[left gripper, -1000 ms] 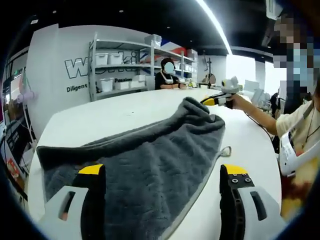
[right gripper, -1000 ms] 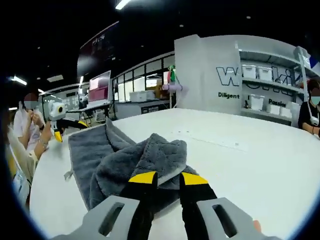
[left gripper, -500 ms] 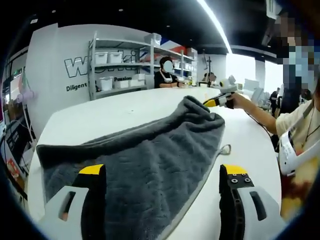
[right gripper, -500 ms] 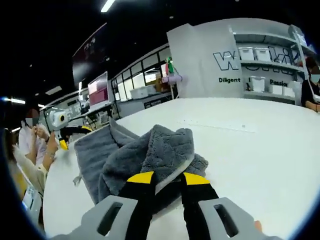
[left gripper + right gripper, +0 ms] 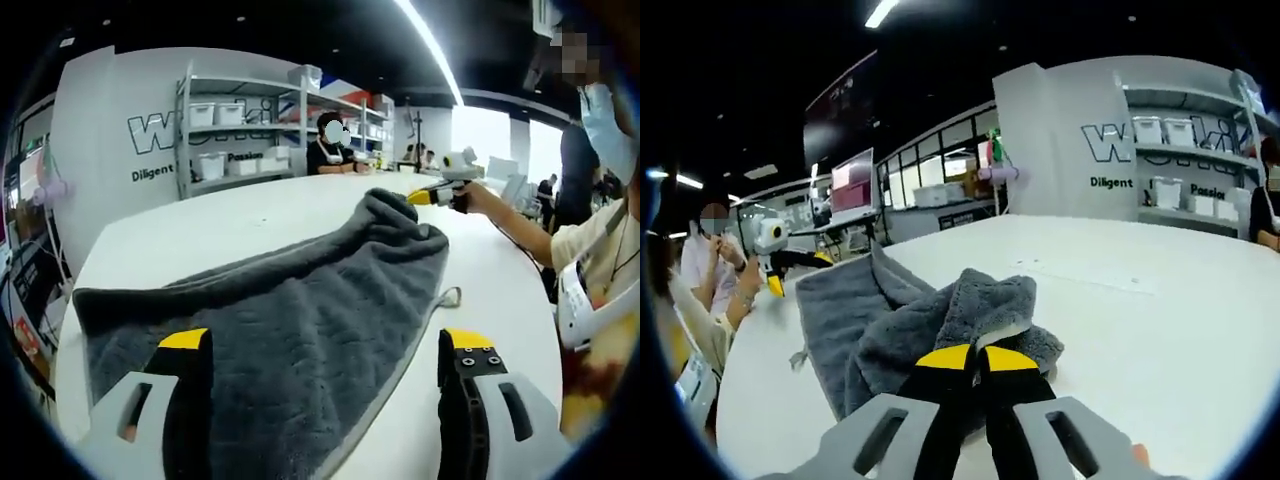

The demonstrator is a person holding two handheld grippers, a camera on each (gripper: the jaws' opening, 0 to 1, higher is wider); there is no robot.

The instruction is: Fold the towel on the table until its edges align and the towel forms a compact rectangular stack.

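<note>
Left gripper view puts the white desk [image 5: 230, 225] in front of you, with the grey towel [image 5: 300, 320] spread across its near half and one far corner bunched into a raised hump. Beyond the desk stand shelves [image 5: 245, 125] holding white bins.

Your left claw [image 5: 325, 345] is spread wide, empty, its jaws straddling the towel's near edge without pinching it. Your right claw [image 5: 978, 358] is closed on the towel's far corner, with the fabric gathered up between its yellow tips; from the left gripper view it sits at the towel's far end [image 5: 432, 196], beside the hump.

Only one corner is held, so the risk lies there. If you carry that corner over while the near edge lies loose, the cloth will likely drag and fold crooked, leaving the edges misaligned. The pinch also looks like several layers, so a quick pull could slip one out. The small loop [image 5: 452, 297] at the towel's right hem may catch underneath.
</note>
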